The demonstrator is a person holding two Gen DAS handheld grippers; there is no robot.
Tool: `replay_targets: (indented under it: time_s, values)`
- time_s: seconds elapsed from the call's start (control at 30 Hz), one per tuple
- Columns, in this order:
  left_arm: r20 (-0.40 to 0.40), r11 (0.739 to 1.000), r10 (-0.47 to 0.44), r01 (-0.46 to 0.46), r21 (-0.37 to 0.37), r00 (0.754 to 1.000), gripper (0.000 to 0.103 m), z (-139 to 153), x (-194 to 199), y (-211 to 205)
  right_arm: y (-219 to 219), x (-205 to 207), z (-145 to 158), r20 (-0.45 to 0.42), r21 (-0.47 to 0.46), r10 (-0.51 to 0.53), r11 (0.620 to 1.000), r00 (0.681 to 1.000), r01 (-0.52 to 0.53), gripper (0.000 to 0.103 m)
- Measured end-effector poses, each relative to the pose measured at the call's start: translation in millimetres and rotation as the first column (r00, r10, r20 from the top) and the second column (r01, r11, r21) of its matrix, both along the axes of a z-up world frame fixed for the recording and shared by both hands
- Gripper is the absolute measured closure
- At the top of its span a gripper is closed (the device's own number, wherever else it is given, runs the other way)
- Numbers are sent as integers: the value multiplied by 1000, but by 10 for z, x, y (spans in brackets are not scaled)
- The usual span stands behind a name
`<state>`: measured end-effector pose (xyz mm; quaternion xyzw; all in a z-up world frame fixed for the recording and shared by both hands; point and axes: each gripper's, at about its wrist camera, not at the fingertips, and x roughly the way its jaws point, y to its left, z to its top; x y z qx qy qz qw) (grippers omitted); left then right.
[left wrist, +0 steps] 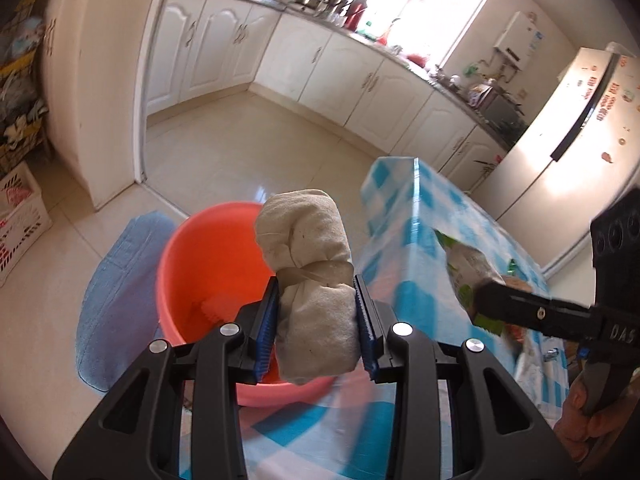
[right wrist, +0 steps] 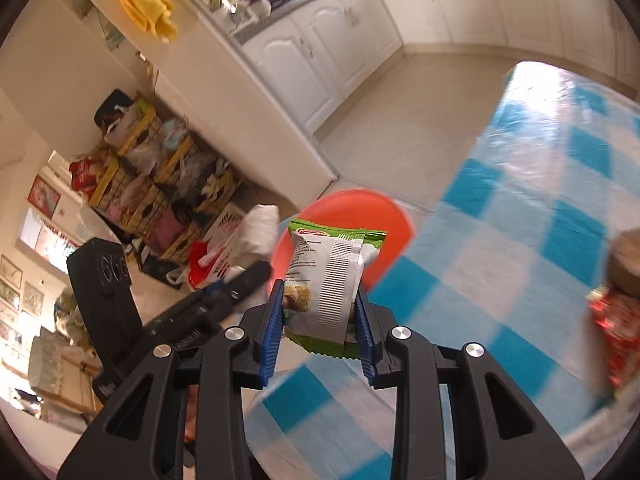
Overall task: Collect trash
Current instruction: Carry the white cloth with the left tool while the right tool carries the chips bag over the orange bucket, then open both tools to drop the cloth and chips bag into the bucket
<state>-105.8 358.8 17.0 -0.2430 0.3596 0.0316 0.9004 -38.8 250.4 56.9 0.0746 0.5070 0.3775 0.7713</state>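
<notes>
My left gripper (left wrist: 316,300) is shut on a dirty beige cloth bundle (left wrist: 308,248) tied with a band, held over the orange basin (left wrist: 192,264) that stands on the floor by the table edge. My right gripper (right wrist: 320,300) is shut on a green-and-white snack packet (right wrist: 328,280), held above the table edge with the orange basin (right wrist: 368,208) just beyond it. In the left wrist view the right gripper (left wrist: 480,300) and its packet (left wrist: 464,264) show at the right. In the right wrist view the left gripper (right wrist: 256,272) shows at the left with the pale bundle (right wrist: 260,224).
The table (left wrist: 404,216) has a blue-and-white checked cover. A blue mat (left wrist: 116,280) lies under the basin. A red wrapper (right wrist: 616,320) and a brown round thing (right wrist: 628,260) lie on the table at right. White cabinets, a fridge (left wrist: 568,128) and stacked crates (right wrist: 160,184) surround the floor.
</notes>
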Motion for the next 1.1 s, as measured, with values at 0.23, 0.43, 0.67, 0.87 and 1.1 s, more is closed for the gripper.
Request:
replay_targets:
  time_s: [0.23,0.43,0.67,0.87,1.1]
  values:
    - [-61,999,-14,12,-38,998,66,-326,196,81,460,181,-243,-59,-65,8,998,998,-12,69]
    - [-114,998,-19,12,-58,993,66,-535,342,140,674,324,-412,-101,-116,-15,993,995,4,67]
    - [-153,997,-2,-9,-72,988,36,-655,374,202,722,365,-443,-102,-111,-39,993,994,27,55]
    - [-161,997,36,-47,-66,986,27,-684,317,278,689,368,-389,-75,-94,-66,994,995,59,43]
    - [-141,995,88,-93,-30,986,20,-544,155,326,308,240,-232,-13,-89,-128,988,992,126,24]
